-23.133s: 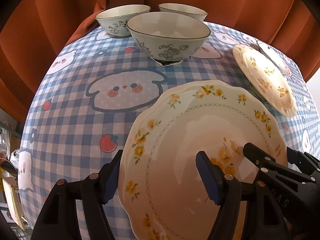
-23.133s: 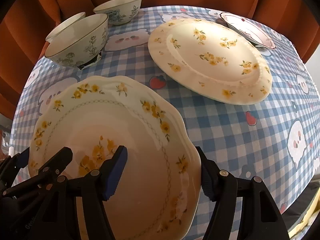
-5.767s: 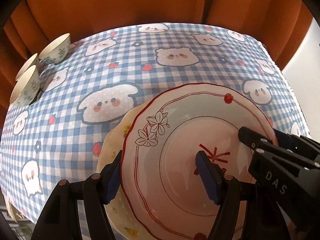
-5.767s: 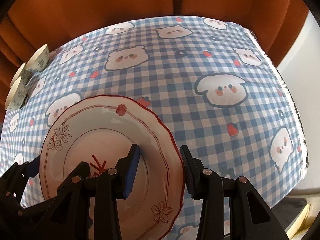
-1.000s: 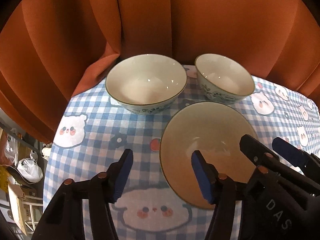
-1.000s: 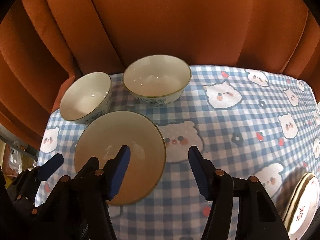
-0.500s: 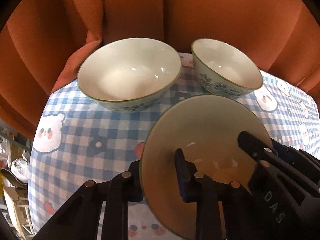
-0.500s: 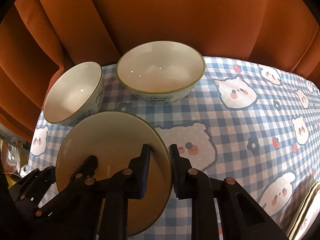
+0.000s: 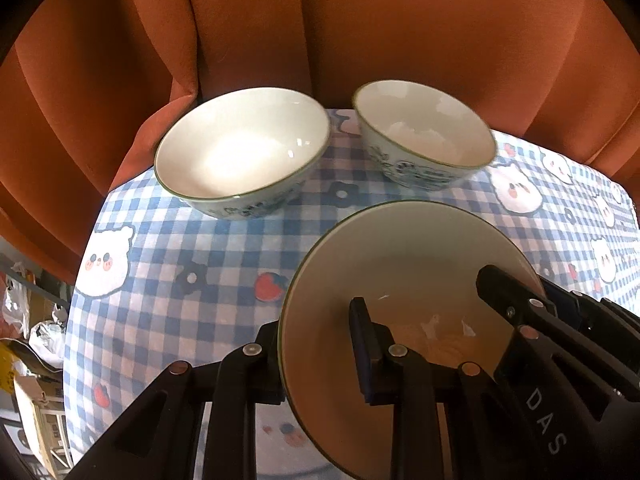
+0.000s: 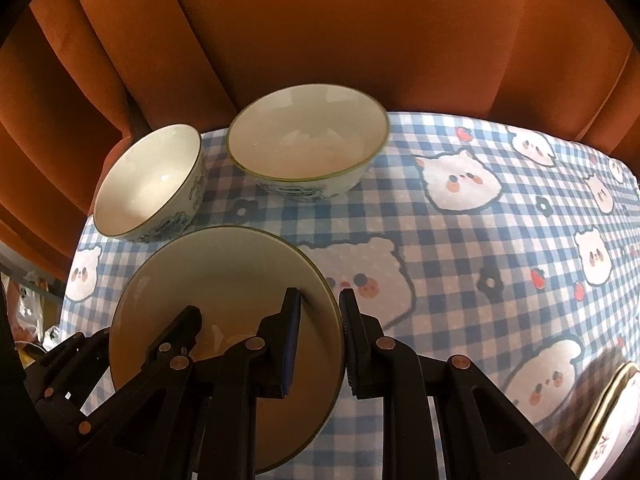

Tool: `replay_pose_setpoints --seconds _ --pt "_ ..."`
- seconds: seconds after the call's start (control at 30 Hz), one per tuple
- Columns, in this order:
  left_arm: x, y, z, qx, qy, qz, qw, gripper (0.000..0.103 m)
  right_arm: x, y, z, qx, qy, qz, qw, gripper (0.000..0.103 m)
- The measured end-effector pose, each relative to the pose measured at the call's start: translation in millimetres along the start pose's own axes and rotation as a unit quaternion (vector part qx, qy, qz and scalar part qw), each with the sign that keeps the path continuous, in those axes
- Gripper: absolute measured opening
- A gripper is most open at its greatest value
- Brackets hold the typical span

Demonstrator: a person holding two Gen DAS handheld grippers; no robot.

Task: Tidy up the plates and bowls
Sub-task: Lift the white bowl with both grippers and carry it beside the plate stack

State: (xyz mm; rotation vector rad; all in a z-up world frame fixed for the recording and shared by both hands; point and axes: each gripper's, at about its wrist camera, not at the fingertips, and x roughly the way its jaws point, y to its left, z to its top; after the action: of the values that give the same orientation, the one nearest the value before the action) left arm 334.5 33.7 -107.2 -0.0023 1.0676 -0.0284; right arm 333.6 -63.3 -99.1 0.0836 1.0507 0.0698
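Now both claws are clamped on one bowl (image 9: 404, 264) — the left gripper (image 9: 320, 354) on its left rim, the right gripper (image 10: 320, 334) on its right rim — so any uneven lift could, I judge, tip it or let the glazed rim slip. Ahead of the claws two more bowls (image 9: 240, 152) (image 9: 424, 140) stand on the checked cloth (image 9: 168, 264), all empty as far as the glare shows. Beside the right claw, plates (image 10: 608, 428) seem stacked at the edge.

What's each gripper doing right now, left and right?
Left gripper: shut on the near bowl, left rim.
Right gripper: shut on the same bowl's right rim.
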Motion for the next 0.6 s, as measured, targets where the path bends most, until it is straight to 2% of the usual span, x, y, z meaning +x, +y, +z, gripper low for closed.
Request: replay_pose_setpoints --seconds 0.27,0.6 --pt "-31.7 -28.8 -27.7 -0.001 -0.013 0.002 0.9999 0.024 -32.7 -27.2 -20.3 0.0 -0.008 0.001 1.0 0.023" --pt "-68.6 -71.5 -65.6 0.001 -0.017 -0.001 0.9999 0.024 -76.3 -73.1 -63.4 0.0 -0.014 0.002 1.0 0.023"
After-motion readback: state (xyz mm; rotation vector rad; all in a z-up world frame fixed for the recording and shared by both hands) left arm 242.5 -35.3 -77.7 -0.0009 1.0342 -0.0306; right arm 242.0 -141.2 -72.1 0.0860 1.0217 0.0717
